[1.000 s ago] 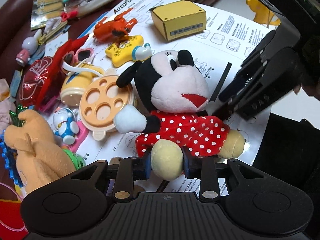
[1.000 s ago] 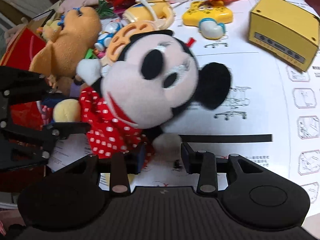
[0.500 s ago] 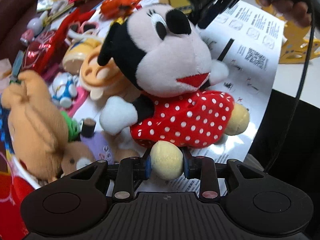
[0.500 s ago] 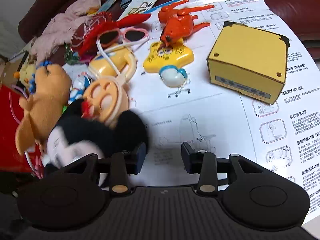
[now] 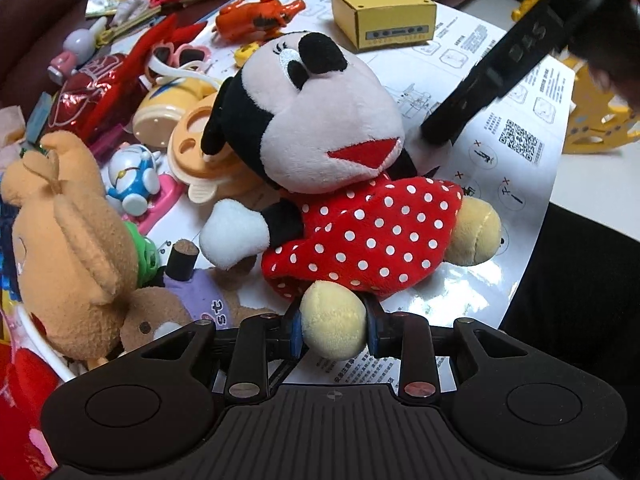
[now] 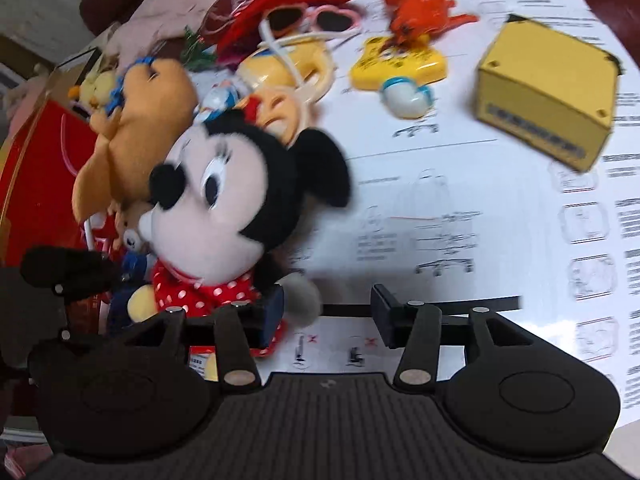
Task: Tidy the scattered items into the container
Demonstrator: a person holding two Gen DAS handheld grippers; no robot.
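A mouse plush (image 5: pixel 328 128) in a red polka-dot dress hangs tilted over the other toys. My left gripper (image 5: pixel 332 332) is shut on its yellow foot. In the right wrist view the same plush (image 6: pixel 224 200) fills the left half. My right gripper (image 6: pixel 328 316) has its jaws opening. The plush's white hand sits just inside the left finger, and the right pad stands well clear of it. A red container (image 6: pixel 36 168) with a white handle lies at the far left, partly hidden behind soft toys.
A tan bear plush (image 5: pixel 68 240) and a small brown bear (image 5: pixel 180 312) lie by the container. On the printed instruction sheet (image 5: pixel 500 184) sit a yellow box (image 5: pixel 384 20), an orange toy (image 5: pixel 256 20), a yellow star toy (image 6: pixel 396 64), heart sunglasses (image 5: pixel 180 54) and a blue-white figure (image 5: pixel 134 176).
The left gripper has carried the plush by its foot leftward over the bear toys. The right jaws have spread wider and no longer squeeze the plush.
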